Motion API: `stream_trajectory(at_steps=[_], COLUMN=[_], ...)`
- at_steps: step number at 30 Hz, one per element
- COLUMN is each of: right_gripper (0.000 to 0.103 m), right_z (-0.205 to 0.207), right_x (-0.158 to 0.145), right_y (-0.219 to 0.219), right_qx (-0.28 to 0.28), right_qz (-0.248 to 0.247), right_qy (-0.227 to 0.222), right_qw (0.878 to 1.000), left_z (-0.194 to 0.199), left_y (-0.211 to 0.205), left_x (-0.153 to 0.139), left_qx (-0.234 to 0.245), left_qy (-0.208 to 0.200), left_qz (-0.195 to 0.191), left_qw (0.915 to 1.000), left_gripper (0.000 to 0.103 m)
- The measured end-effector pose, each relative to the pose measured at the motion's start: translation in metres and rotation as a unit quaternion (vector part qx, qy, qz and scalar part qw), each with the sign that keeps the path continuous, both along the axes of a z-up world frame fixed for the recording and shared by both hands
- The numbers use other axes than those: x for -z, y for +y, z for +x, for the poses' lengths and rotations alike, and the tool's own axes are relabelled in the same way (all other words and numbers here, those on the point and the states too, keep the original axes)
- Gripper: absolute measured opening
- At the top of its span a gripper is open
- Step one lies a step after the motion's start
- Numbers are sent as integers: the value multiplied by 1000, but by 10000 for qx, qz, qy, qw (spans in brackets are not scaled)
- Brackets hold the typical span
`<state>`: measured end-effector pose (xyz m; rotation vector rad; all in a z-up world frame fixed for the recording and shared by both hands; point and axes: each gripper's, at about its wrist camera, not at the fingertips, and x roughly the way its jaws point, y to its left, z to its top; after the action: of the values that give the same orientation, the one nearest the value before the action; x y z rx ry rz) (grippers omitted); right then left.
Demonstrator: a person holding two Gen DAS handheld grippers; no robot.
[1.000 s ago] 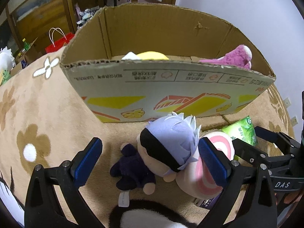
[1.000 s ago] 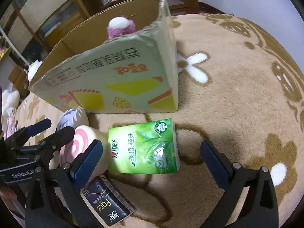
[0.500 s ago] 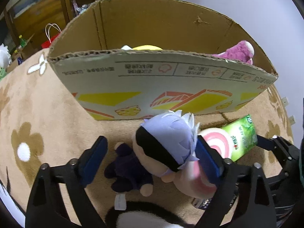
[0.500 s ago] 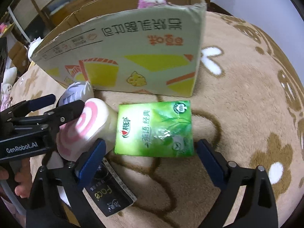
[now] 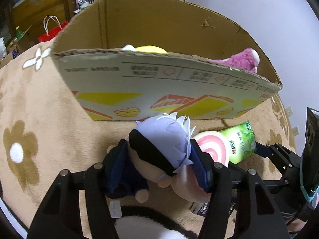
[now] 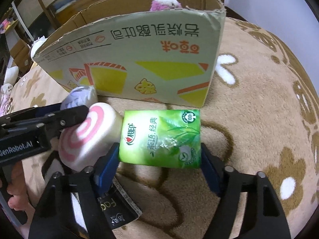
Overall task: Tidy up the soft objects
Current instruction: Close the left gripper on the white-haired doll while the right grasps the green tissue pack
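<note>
A plush doll [image 5: 159,145] with pale lilac hair, a black blindfold and a dark blue body lies on the tan carpet in front of the cardboard box [image 5: 159,79]. My left gripper [image 5: 157,159] is shut on the doll's head. A pink-and-white swirl roll plush [image 6: 87,135] lies beside it. My right gripper [image 6: 159,163] is shut on a green tissue pack [image 6: 161,137]. The left gripper [image 6: 59,117] also shows in the right wrist view.
The box holds a pink plush [image 5: 239,59] and a yellow plush [image 5: 149,49]. A black packet [image 6: 113,209] lies under the right gripper. A black-and-white plush [image 5: 139,227] lies near the left gripper. A red bag [image 5: 49,33] and wooden furniture stand behind.
Both grippers moved forward and closed: the left one onto the doll's head, the right one onto the green tissue pack.
</note>
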<state>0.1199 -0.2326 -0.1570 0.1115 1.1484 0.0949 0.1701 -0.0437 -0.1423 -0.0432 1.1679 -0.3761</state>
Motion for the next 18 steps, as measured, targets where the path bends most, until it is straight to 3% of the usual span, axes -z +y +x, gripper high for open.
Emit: stream_trajectory(at_steps=[18], right_gripper=[79], right_z=[-2], right_x=[-1], right_y=[-2], right_qx=[-15], right_qz=[-68], right_qy=[-39], right_qw=[10000], left_z=[-14], left_y=[12], left_x=[-20], left_qx=[-177], left_qy=[-370], left_qz=[271], left_qw=[9988], left_gripper=[60])
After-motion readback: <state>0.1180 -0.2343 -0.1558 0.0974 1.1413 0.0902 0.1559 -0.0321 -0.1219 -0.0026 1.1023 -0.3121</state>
